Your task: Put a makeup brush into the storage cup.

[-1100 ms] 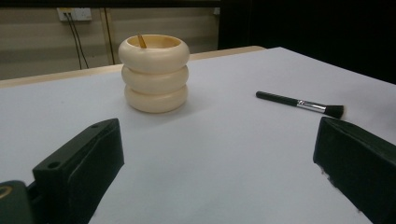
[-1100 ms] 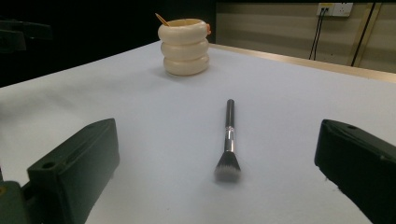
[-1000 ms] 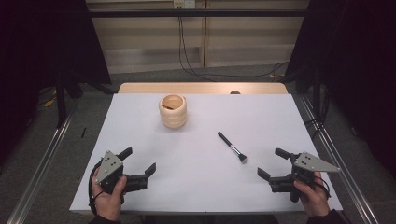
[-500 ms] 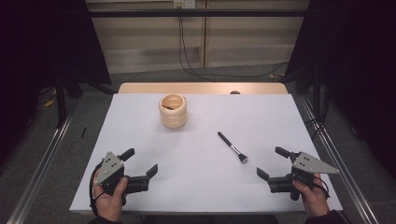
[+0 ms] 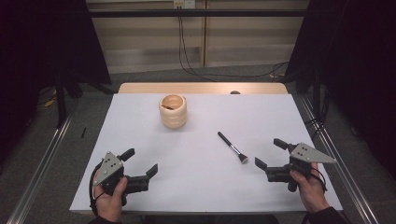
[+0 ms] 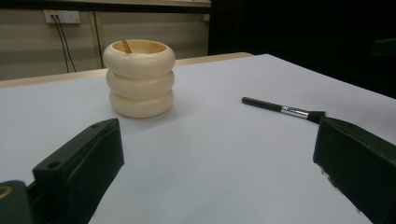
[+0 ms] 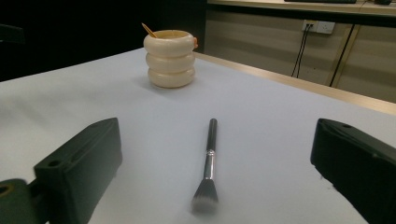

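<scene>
A cream holder [image 5: 173,111] [image 6: 139,77] [image 7: 170,59] shaped like three stacked rings stands upright at the back middle of the white table [image 5: 201,186], with a thin stick inside it. A black makeup brush [image 5: 232,147] [image 6: 284,109] [image 7: 208,164] lies flat right of centre, bristles toward the near right. My left gripper [image 5: 140,161] [image 6: 215,163] rests open at the near left, nothing between its jaws. My right gripper [image 5: 269,153] [image 7: 215,168] is open at the near right, the brush's bristle end just ahead of its jaws and apart from them.
A wooden strip [image 5: 201,88] borders the table's far edge, with a small dark object [image 5: 235,92] on it. Metal rails [image 5: 37,172] run along both sides on the floor. Cables [image 5: 187,51] hang down the back wall.
</scene>
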